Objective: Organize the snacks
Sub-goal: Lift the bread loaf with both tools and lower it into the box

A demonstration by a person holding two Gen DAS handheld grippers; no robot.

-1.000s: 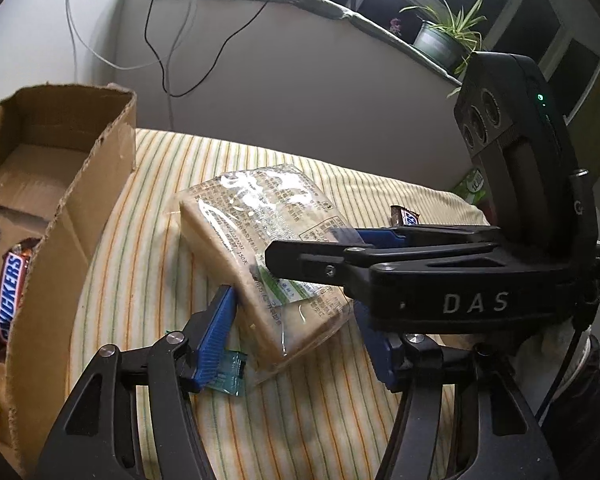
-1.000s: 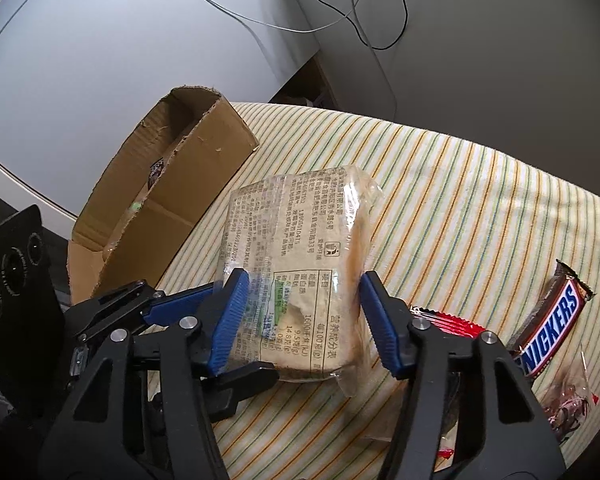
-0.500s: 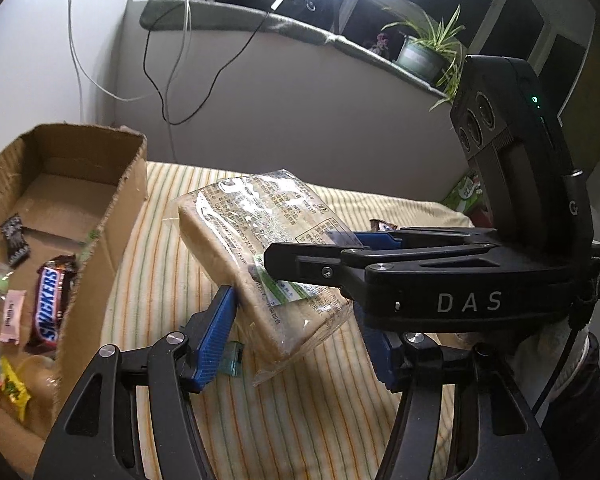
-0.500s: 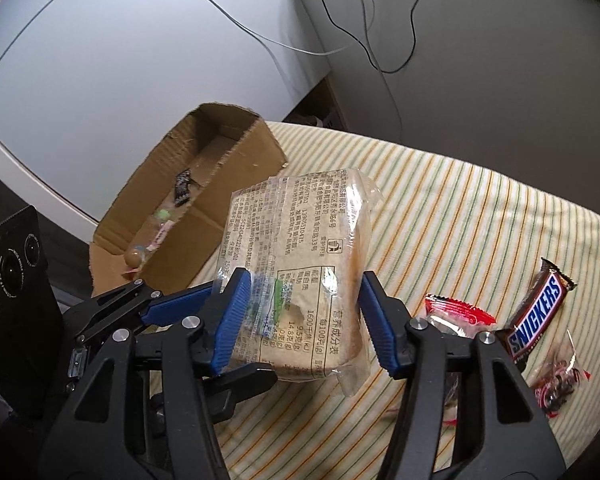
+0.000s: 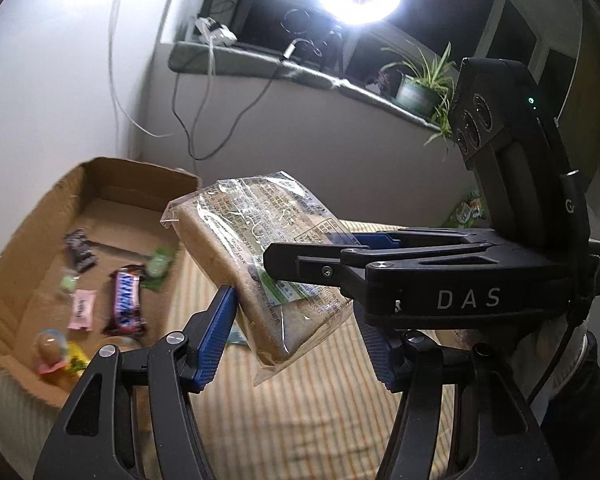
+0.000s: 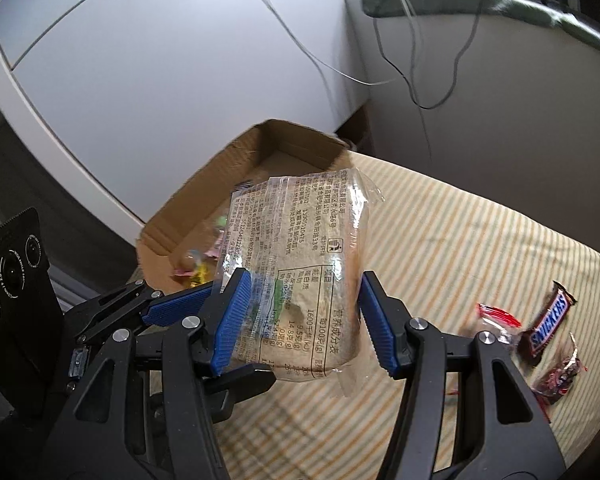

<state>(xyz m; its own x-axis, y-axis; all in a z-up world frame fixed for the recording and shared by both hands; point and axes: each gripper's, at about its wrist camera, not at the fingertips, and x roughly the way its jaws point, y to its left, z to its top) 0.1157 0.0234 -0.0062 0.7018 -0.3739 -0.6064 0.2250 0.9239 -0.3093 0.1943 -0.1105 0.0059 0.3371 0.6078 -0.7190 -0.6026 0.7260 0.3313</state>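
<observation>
Crinkly plastic wraps the bread pack [image 6: 300, 280], held aloft between both grippers — left gripper [image 5: 296, 332] and right gripper [image 6: 300, 316] clamp it near the cardboard box [image 5: 40, 248]; uneven squeeze could let it slip.

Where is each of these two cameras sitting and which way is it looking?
Left wrist: rides on the left claw, looking down along its blue pads at the wrapped bread and cardboard box on the left; the right claw crosses from the right.
Right wrist: rides on the right claw, looking down at the same bread, box beyond, Snickers bar on the striped cloth.
Shared: bread clamped by both claws, box, cloth.
</observation>
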